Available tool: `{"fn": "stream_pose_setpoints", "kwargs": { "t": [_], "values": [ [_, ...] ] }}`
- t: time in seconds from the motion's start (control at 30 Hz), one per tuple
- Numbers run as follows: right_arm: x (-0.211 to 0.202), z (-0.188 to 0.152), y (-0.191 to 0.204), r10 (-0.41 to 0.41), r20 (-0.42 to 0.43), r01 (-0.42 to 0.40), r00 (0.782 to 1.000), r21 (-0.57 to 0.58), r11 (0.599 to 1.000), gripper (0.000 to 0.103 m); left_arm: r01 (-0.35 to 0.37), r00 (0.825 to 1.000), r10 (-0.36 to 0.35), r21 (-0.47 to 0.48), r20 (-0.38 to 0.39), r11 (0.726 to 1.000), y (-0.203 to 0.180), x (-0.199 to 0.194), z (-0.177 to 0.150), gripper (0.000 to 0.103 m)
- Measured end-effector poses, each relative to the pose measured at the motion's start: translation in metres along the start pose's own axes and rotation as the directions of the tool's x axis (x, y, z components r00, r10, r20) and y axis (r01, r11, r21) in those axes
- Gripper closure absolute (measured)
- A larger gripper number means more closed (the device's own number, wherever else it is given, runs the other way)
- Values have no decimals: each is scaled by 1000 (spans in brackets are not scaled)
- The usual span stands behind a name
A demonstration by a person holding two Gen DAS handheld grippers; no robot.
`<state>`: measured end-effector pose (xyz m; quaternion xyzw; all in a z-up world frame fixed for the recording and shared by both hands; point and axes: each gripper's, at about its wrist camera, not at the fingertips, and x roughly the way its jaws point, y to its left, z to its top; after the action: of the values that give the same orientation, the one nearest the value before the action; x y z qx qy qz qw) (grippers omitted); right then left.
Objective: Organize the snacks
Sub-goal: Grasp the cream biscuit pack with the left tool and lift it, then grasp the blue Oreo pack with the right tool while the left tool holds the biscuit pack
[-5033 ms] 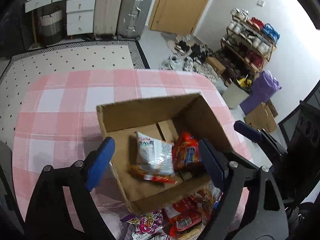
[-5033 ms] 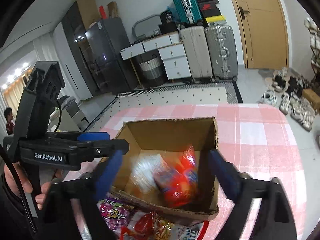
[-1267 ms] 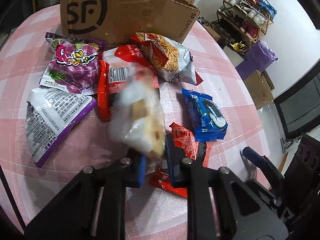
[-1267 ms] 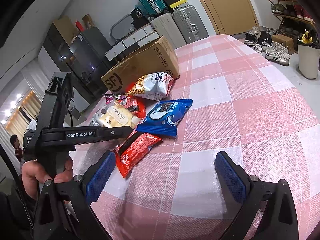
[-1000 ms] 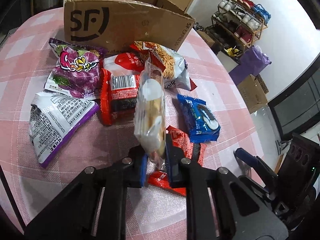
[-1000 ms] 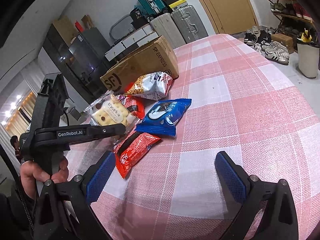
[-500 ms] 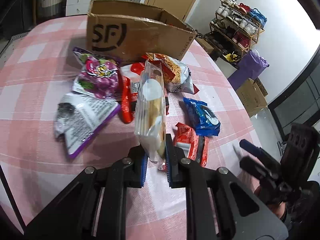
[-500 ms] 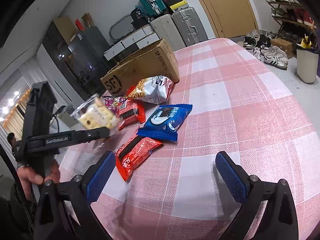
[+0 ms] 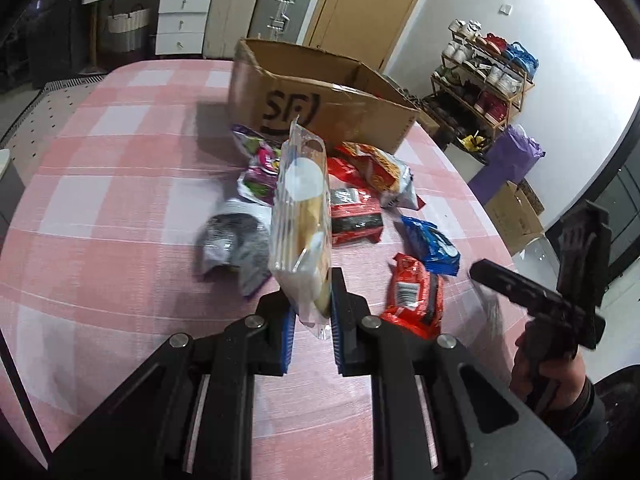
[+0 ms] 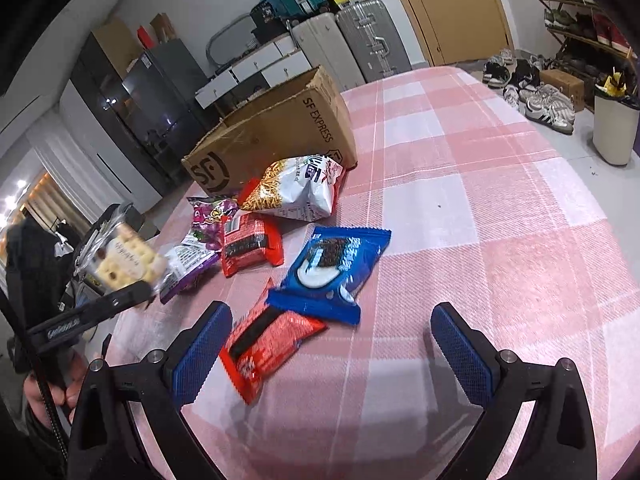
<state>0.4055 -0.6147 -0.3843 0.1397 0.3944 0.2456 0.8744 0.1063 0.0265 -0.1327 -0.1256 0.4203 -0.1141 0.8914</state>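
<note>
Clear cracker pack stands upright, pinched at its bottom edge by the left gripper above the pink checked table. Right gripper hovers spread wide over loose snacks near the cardboard box.

Dim, even indoor light, soft shadows on tabletop; heavy fisheye warp w/ black corners; left-view packets motion-blurred

Left wrist view: raised, facing the cardboard box across the snack pile. Right wrist view: low, near the table, facing the box from its other side. Shared: box, blue cookie packet, table.
</note>
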Motion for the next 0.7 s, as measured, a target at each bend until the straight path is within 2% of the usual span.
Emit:
{"fn": "stream_pose_setpoints", "kwargs": {
  "t": [0.17,0.53,0.7],
  "values": [
    [18,11,5,3,-29,-2,1000,17,1000,2,-23,999,23,-34,26,999,19,-12,-3,91],
    [55,26,22,-74,-65,74,995,-8,997,2,-88,994,93,-76,61,993,59,-32,-9,91],
    [62,28,29,-132,-66,129,989,-42,991,13,-93,993,99,-77,66,993,65,-35,-8,91]
  ]
}}
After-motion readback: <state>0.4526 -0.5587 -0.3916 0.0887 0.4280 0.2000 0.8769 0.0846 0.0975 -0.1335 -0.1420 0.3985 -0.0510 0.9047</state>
